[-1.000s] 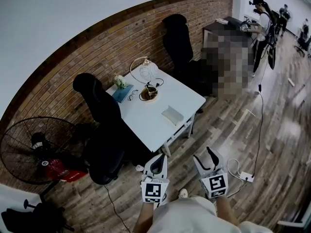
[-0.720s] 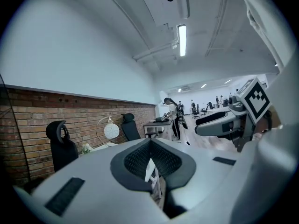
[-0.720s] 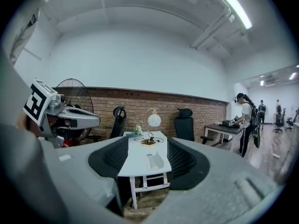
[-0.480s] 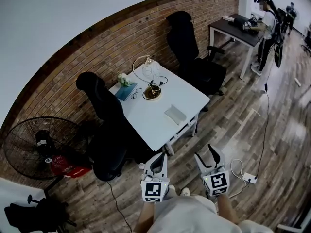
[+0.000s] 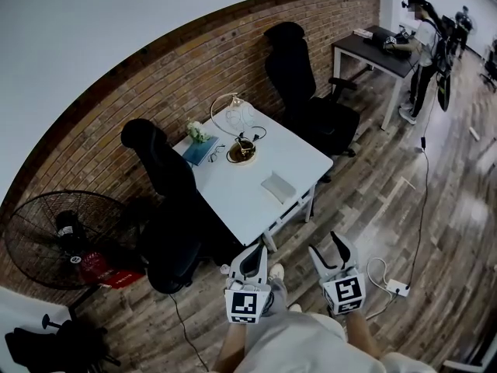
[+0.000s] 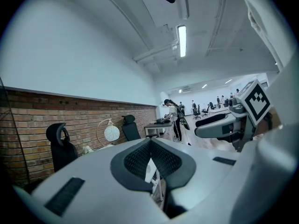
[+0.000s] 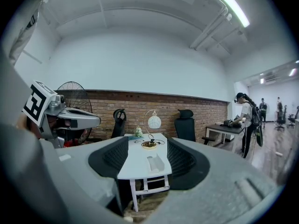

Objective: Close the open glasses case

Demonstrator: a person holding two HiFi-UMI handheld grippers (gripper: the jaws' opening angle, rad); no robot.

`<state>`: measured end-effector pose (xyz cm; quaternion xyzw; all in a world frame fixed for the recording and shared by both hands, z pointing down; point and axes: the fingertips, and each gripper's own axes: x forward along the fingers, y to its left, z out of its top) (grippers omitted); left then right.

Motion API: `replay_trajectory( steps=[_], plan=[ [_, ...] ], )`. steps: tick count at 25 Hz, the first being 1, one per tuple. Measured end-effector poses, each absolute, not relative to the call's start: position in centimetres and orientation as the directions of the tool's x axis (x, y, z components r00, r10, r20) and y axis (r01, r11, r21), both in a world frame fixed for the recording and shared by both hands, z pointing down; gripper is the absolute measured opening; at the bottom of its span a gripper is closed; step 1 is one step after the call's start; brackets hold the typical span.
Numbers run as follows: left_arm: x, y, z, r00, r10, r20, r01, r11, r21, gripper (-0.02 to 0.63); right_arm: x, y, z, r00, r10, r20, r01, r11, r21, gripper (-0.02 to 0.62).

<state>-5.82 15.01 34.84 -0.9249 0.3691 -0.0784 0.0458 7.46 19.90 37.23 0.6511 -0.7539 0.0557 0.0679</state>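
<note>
Well back, my left tool [image 5: 255, 250] was closed, my right tool [image 5: 325, 245] spread, both empty. A black chair [image 5: 165, 200] crowded the surface [image 5: 233, 196] bearing the glasses case [image 5: 276, 185].

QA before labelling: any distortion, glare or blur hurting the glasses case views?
Head view: heavy fisheye bows the brick wall; glasses case small but sharp. Right gripper view: case in focus, ceiling light strip blown out. Left gripper view: case unseen.

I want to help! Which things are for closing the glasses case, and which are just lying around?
For the job:
glasses case
left gripper
right gripper

Just lying about:
lamp
book
flowers
fan
</note>
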Motion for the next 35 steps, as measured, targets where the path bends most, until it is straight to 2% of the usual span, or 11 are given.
replay_trajectory(
  steps=[4,9,13,16,20,35],
  plan=[
    [-5.4,14.8,35.5,0.707,-0.692,0.146,-0.679,-0.722,-0.131,0.005,8.0,19.7,37.2,-0.138,-0.975,0.172,-0.990,0.142,0.010,0.262],
    [-5.1,13.3,35.1,0.719,-0.685,0.115,-0.671,-0.728,-0.142,0.005,8.2,18.2,37.2,-0.132,-0.976,0.175,-0.991,0.136,0.013,0.262],
    [-4.8,12.1,35.4,0.716,-0.685,0.138,-0.672,-0.729,-0.130,0.005,8.6,17.1,37.4,-0.128,-0.975,0.183,-0.991,0.132,0.011,0.262],
    [-4.4,10.9,35.1,0.732,-0.674,0.100,-0.660,-0.737,-0.143,0.005,8.7,16.1,37.6,-0.124,-0.974,0.189,-0.992,0.128,0.012,0.262],
    [-4.3,9.3,35.9,0.724,-0.672,0.153,-0.661,-0.740,-0.124,0.005,9.1,14.4,37.7,-0.113,-0.974,0.196,-0.993,0.118,0.018,0.262],
    [-3.5,1.3,36.7,0.743,-0.648,0.170,-0.640,-0.761,-0.107,0.005,9.8,6.8,38.3,-0.082,-0.971,0.225,-0.996,0.089,0.020,0.262]
  ],
)
